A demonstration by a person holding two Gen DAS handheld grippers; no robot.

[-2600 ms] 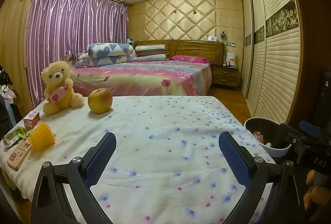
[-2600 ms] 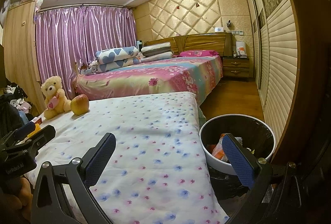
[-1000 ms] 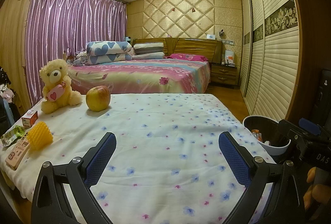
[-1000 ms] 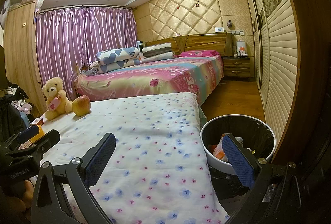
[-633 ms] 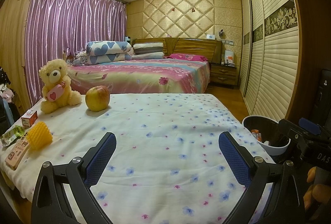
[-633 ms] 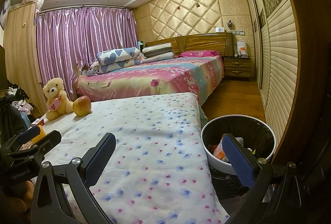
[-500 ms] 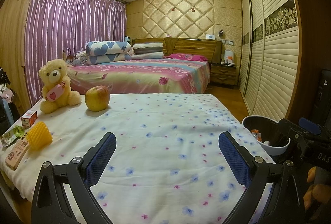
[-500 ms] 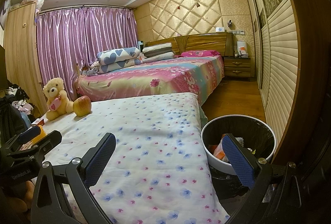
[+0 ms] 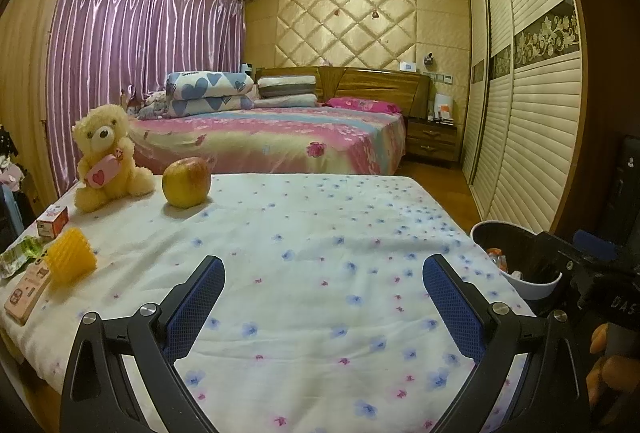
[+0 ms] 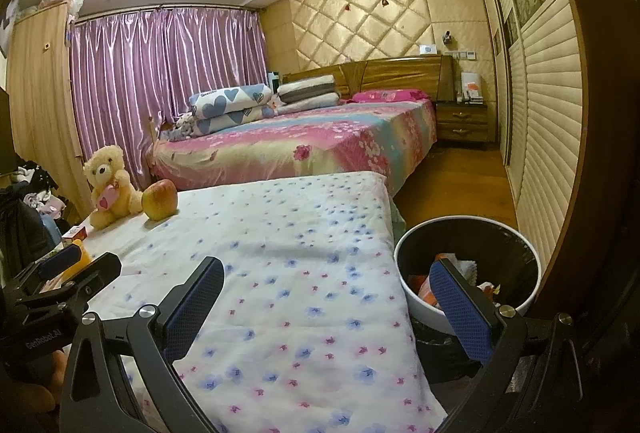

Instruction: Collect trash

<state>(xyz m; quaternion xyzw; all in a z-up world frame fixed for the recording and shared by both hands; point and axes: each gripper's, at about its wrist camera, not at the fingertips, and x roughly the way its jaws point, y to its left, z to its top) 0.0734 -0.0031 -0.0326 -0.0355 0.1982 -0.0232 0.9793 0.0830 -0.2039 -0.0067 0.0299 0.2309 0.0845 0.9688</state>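
In the left wrist view, the left gripper is sitting at the bottom middle of the frame with its two blue pads wide apart, holding nothing. Under it a flowery cloth is lying flat. At the left edge, a small red and white box, a yellow spiky ball, a green wrapper and a flat pink packet are lying close together. A teddy bear is sitting higher up on the left, with an apple just beside it. A white trash bin is standing at the right edge, with bits of trash inside. The right gripper is showing partly at the right edge.

In the right wrist view, the right gripper is sitting at the bottom middle with its blue pads wide apart and empty. The trash bin is standing at the lower right, beside the cloth, and the right pad is showing in front of it. The bear and apple are at the middle left. The left gripper is poking in at the lower left.
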